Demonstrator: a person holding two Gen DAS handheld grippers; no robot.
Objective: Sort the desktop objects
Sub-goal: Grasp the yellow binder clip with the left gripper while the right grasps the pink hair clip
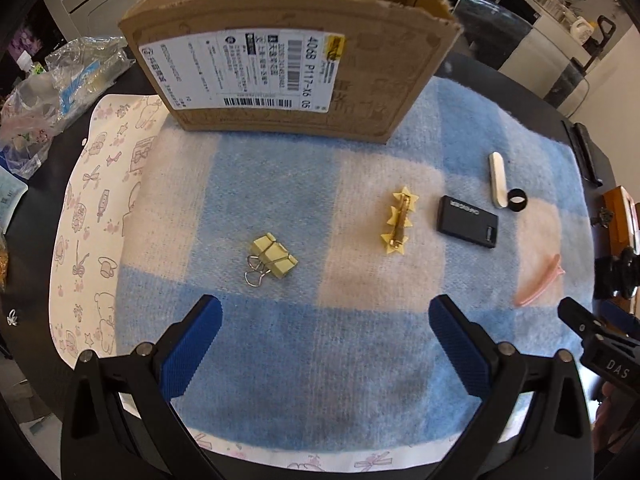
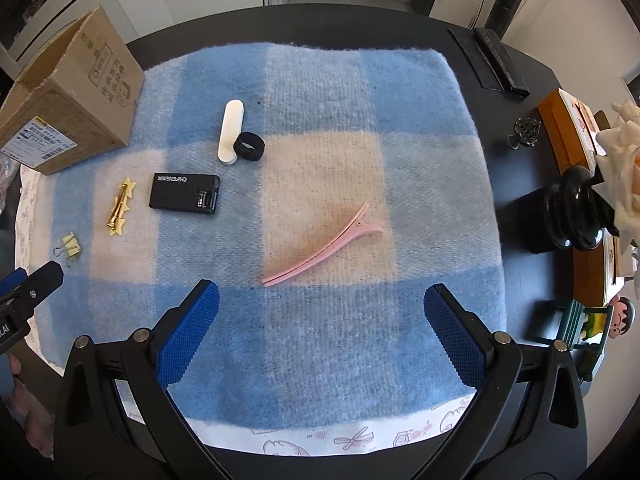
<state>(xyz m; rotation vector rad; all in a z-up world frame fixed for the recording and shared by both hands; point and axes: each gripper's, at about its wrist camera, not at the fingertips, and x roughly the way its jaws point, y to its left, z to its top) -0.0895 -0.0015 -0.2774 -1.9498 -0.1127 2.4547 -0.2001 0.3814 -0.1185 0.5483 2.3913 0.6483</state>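
On the blue and cream checked cloth [image 1: 280, 184] lie a yellow binder clip [image 1: 272, 261], a yellow star hair clip [image 1: 398, 222], a black flat case [image 1: 468, 222], a white oblong piece [image 1: 498, 178], a black ring [image 1: 517, 200] and a pink hair clip [image 1: 538, 282]. My left gripper [image 1: 324, 320] is open and empty, just short of the binder clip. My right gripper [image 2: 320, 304] is open and empty, just short of the pink hair clip [image 2: 322, 248]. The right wrist view also shows the case [image 2: 184, 196], white piece [image 2: 231, 132], ring [image 2: 249, 146], star clip [image 2: 119, 206] and binder clip [image 2: 70, 246].
An open cardboard box [image 1: 296, 64] stands at the cloth's far edge; it also shows in the right wrist view [image 2: 68, 92]. Plastic bags [image 1: 52, 92] lie at the left. A black vase [image 2: 572, 208], a wooden box [image 2: 576, 132] and a figurine [image 2: 592, 320] stand at the right.
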